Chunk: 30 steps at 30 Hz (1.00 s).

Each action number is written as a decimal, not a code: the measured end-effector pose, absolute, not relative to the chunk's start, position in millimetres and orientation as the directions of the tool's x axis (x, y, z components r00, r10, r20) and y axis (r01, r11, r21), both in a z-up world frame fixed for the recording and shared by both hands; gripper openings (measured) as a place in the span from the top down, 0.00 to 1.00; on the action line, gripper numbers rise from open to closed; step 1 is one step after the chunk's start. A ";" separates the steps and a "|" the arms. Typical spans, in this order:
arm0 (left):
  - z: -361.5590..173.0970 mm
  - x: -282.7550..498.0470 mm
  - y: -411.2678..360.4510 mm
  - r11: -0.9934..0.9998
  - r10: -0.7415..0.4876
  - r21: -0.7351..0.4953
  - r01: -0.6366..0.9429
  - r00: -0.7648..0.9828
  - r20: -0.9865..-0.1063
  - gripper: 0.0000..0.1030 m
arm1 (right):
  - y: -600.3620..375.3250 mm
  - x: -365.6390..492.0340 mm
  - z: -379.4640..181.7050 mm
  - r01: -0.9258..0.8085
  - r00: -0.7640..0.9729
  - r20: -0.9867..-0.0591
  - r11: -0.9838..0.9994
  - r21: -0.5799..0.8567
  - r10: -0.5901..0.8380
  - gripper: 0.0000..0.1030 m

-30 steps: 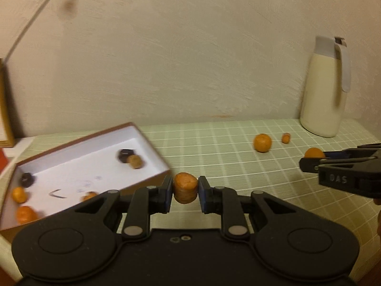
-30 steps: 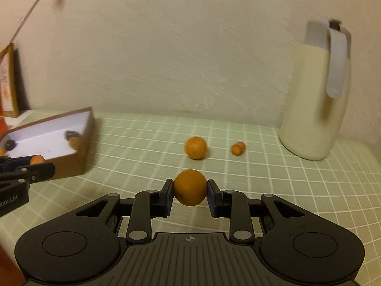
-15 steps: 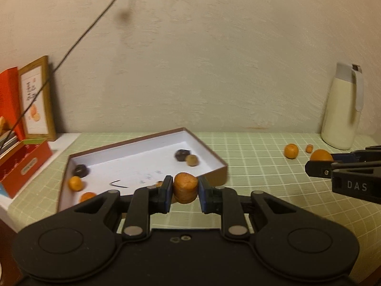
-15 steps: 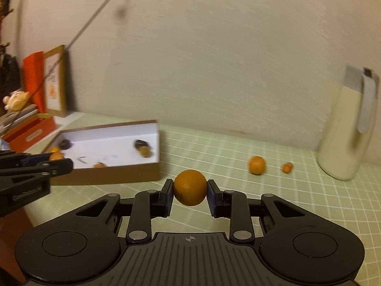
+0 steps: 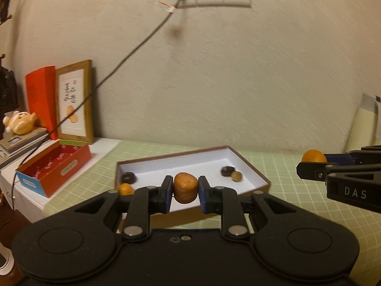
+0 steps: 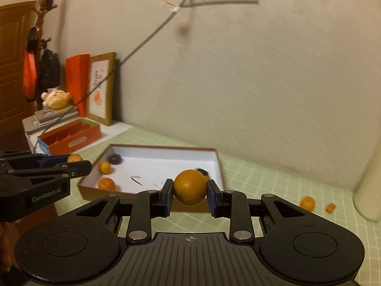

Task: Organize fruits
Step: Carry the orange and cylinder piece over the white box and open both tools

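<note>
With the left gripper (image 5: 185,191) fingers clamped on a small fruit (image 5: 185,187) and the right gripper (image 6: 189,188) on an orange (image 6: 190,187), both short of the box (image 5: 252,166) mid-tabletop, early release risks a roll-away.

The open box (image 5: 252,166) sits on the desk (image 5: 281,205) ahead of both grippers, holding several small fruits: two at its left end (image 5: 126,189), a pair touching toward its far right (image 5: 236,176), and two more near its front left in the right wrist view (image 6: 106,184). Left of the box, at the desk's edge, a long carton (image 5: 54,171) lies before a framed picture (image 5: 73,102) leaning on the wall, with a plush toy (image 5: 20,125) on a stack beside it. Well to the right, two loose fruits (image 6: 307,202) rest on the desk just beside a jug (image 6: 369,186).
</note>
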<state>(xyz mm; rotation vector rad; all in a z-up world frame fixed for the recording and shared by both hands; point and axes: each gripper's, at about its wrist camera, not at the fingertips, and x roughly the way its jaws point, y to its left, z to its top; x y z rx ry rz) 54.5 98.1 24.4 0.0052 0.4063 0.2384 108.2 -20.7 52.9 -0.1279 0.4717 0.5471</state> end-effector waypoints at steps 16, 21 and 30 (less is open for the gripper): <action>33.1 76.8 148.9 0.940 0.327 0.028 -0.340 0.875 -0.357 0.88 | 21.3 150.0 56.9 -0.575 0.742 -0.431 0.818 -0.013 0.514 0.71; 30.4 89.0 158.8 0.931 0.347 0.024 -0.363 0.867 -0.359 0.88 | 23.4 167.7 53.3 -0.575 0.741 -0.427 0.818 -0.007 0.518 0.71; 23.4 119.0 165.9 0.935 0.343 0.039 -0.354 0.867 -0.361 0.88 | 39.1 203.0 46.1 -0.588 0.731 -0.435 0.809 -0.010 0.526 0.71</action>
